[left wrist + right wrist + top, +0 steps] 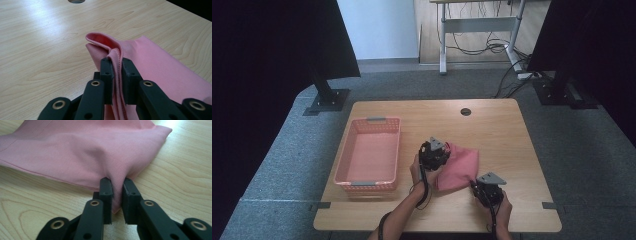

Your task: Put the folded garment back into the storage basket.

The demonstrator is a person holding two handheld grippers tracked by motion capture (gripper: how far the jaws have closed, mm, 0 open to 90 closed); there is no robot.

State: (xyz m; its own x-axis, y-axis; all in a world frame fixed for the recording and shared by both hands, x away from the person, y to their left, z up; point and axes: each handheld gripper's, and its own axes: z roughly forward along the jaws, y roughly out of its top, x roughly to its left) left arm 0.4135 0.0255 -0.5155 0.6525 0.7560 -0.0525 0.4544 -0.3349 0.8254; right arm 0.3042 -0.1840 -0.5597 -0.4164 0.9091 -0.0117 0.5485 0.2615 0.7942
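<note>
A pink cloth (pixel 459 167) lies folded on the wooden table (pixel 502 135), right of the basket. My left gripper (pixel 435 152) is shut on the cloth's left edge; in the left gripper view the hem of the cloth (pixel 110 42) stands pinched between the two black jaws of the left gripper (pixel 117 63). My right gripper (pixel 477 187) is shut on the cloth's near right corner. In the right gripper view the cloth (pixel 82 147) bunches into the gap of the right gripper (pixel 117 183), with the corner tip hanging below the pads.
A pink plastic basket (pixel 341 170) with grey handles sits empty at the table's left. A round cable hole (pixel 466 111) lies at the far middle. Bare wood stretches to the right and behind the cloth. Black stands and a desk with cables stand beyond the table.
</note>
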